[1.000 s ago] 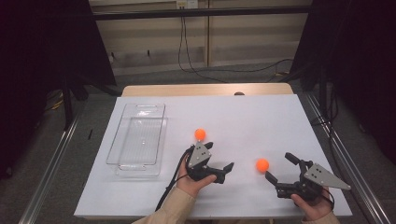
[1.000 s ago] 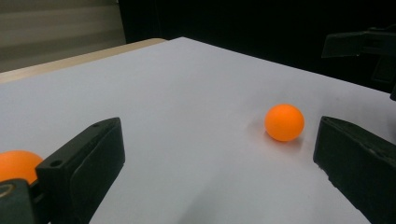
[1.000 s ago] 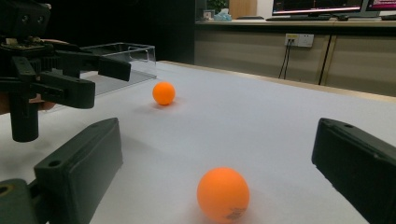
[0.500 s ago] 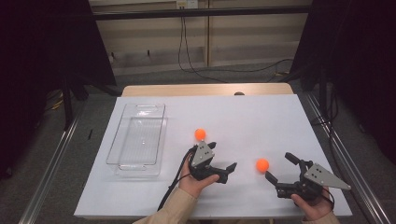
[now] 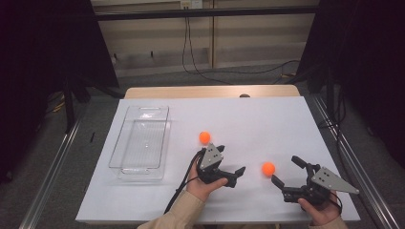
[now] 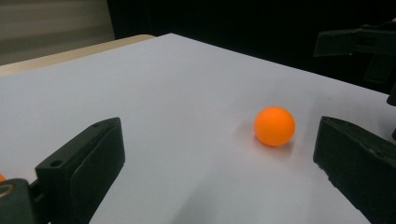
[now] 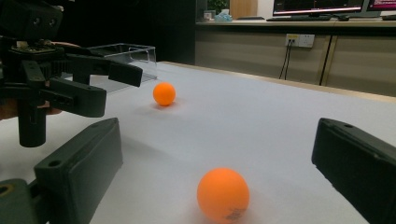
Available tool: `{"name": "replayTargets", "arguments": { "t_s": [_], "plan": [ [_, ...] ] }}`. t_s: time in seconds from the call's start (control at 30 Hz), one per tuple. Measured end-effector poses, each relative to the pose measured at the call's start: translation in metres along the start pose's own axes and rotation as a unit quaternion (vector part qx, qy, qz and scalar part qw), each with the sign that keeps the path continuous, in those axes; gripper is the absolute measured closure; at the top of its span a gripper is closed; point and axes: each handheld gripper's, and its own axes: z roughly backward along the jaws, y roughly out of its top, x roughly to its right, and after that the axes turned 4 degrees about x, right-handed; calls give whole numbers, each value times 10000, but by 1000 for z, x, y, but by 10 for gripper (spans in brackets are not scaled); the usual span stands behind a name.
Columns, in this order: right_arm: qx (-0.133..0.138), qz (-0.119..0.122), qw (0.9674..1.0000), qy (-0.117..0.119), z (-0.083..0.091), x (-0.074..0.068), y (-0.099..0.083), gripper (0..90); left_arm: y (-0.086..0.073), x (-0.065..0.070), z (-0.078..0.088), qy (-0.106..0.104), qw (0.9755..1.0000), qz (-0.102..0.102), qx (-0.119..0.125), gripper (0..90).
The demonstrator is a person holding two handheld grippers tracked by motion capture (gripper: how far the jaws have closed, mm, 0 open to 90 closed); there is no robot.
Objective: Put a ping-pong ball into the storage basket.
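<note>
Here both grippers' jaws gape empty over the white table (image 5: 267,119) in a dark room

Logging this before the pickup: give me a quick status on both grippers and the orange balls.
Left gripper open, empty. Right gripper open, near ball just ahead of its fingers. Far ball loose on table, clear tray empty. Nothing in the way.

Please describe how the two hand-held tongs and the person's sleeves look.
Both tongs, left and right, are black with two blocky flat jaws. Each carries a grey three-cornered plate on top, dotted with small dark holes. A black cable trails from the left tongs. The person's sleeve is beige.
</note>
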Motion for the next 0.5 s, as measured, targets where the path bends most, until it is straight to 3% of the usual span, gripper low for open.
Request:
{"name": "replayTargets", "arguments": {
  "t_s": [0.03,0.07,0.13,0.17,0.5],
  "plan": [
    [7,-7,10000,-3,0,0,0,15,1,-1,0,-32,9999,-109,-88,21],
    [10,-17,10000,-8,0,0,0,15,0,1,-1,-30,10000,-17,-21,21],
    [-14,17,10000,24,0,0,0,15,1,0,-2,-74,9998,-109,-128,21],
    [-15,17,10000,25,0,0,0,16,0,1,-4,-112,9999,-66,-61,21],
    [3,-20,10000,3,0,0,0,16,-2,3,-11,-153,9997,-6,-207,20]
  ]
}}
